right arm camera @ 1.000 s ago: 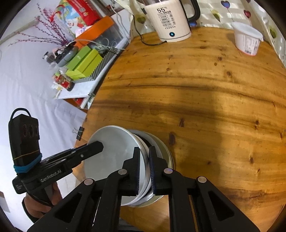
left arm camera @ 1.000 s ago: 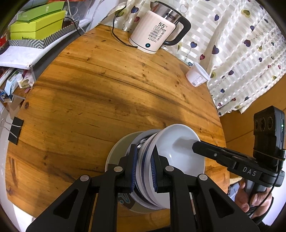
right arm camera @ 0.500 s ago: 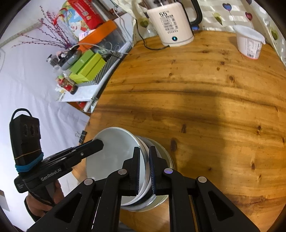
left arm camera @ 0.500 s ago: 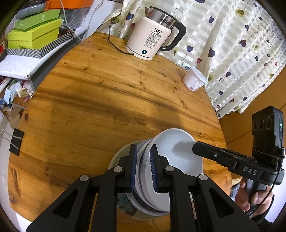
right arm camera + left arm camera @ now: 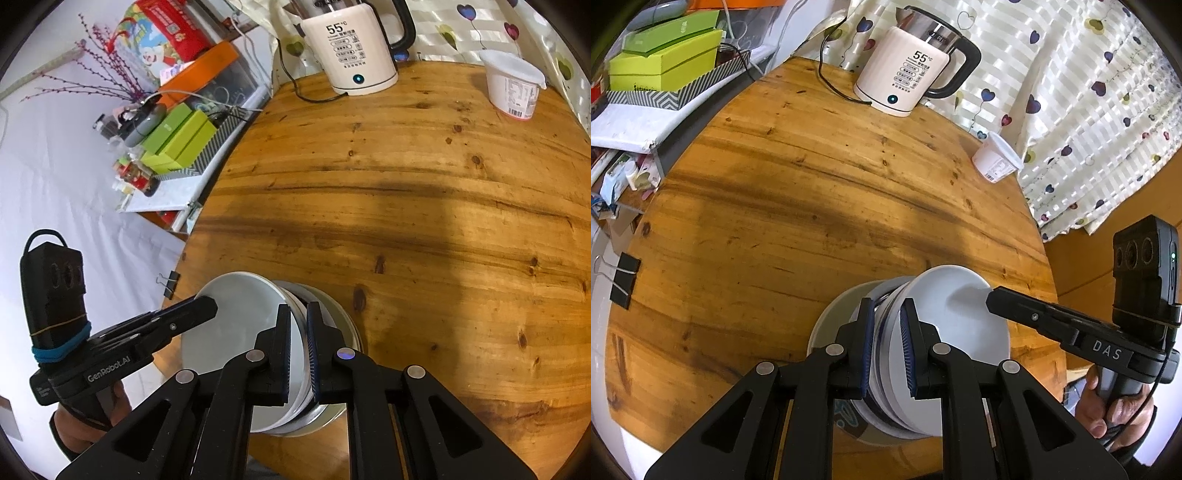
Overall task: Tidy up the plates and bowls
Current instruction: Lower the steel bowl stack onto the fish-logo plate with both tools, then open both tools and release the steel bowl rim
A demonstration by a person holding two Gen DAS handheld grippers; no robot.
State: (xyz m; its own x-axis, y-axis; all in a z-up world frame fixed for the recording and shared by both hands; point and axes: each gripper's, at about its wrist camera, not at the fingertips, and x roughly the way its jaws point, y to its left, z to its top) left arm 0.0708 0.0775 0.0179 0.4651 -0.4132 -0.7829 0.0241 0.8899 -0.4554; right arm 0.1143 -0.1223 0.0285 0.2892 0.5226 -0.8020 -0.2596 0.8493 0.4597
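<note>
A stack of white bowls [image 5: 956, 325] sits on a wider grey plate [image 5: 827, 325] at the near edge of the round wooden table [image 5: 812, 184]. My left gripper [image 5: 887, 343] is shut on the stack's left rim, where a blue band shows between the pads. In the right wrist view my right gripper [image 5: 297, 347] is shut on the opposite rim of the white bowls [image 5: 236, 325], above the grey plate [image 5: 340, 321]. Each gripper shows in the other's view: the right gripper [image 5: 991, 297] and the left gripper [image 5: 208, 306]. I cannot tell whether the stack rests on the table.
A white electric kettle [image 5: 908, 74] with its cord stands at the table's far edge, and a white tub [image 5: 995, 158] sits near the heart-print curtain [image 5: 1071, 92]. Green boxes [image 5: 665, 66] lie on a side shelf at left. A binder clip [image 5: 624, 280] grips the table's left edge.
Both grippers keep the same hold on the stack's rims. The stack stays in nearly the same place over the table's near edge.
</note>
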